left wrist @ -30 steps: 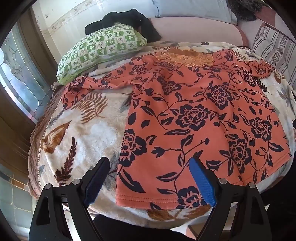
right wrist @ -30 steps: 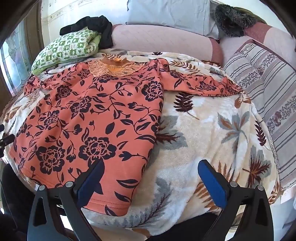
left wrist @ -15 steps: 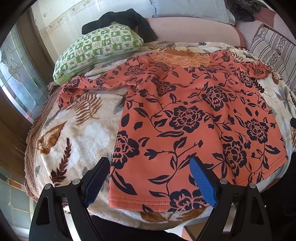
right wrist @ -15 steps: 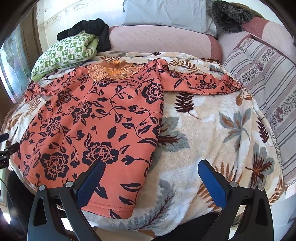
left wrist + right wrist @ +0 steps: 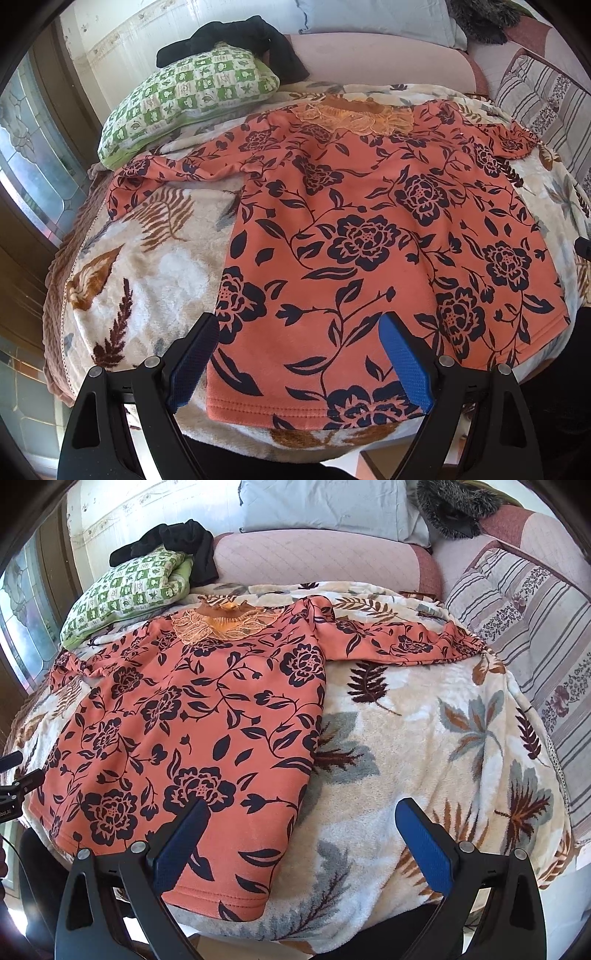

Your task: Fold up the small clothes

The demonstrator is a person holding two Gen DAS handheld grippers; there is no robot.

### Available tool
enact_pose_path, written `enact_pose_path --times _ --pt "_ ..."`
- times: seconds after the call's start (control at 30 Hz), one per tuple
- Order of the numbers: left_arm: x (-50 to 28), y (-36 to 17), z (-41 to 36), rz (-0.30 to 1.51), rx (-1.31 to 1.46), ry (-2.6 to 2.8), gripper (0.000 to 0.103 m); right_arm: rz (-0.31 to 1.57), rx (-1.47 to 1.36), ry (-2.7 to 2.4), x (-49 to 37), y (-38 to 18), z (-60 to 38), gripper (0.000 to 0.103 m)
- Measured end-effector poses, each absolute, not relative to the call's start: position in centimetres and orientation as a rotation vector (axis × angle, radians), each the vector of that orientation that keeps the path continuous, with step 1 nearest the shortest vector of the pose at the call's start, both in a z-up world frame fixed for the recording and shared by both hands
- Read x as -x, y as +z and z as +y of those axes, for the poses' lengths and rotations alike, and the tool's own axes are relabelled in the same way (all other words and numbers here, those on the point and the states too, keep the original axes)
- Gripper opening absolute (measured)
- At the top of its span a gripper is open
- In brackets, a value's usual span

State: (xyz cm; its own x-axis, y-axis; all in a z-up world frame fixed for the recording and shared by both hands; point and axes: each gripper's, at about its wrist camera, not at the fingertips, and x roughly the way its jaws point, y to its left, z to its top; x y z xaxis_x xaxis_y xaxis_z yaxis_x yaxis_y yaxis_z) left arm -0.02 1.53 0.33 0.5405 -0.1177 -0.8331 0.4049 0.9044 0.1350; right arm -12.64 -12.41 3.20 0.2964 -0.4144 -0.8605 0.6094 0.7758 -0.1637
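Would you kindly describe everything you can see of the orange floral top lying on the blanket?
The orange floral top is a long-sleeved garment in a soft knit-looking fabric, coral with dark navy roses, leaves and vines. A paler lace-like panel trims its neckline. It lies flat and unfolded on the leaf-patterned blanket, collar away from the cameras, stitched hem nearest, both sleeves spread sideways. Neither the left tongs nor the right tongs hold it; both stand open above the hem corners.
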Motion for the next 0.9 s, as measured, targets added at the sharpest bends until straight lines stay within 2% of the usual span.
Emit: enact_pose_path --times 0.9 --pt "-0.41 -0.18 1.04 0.983 -0.316 -0.353 0.088 1.079 -0.237 -0.676 12.74 2.42 -12.87 0.102"
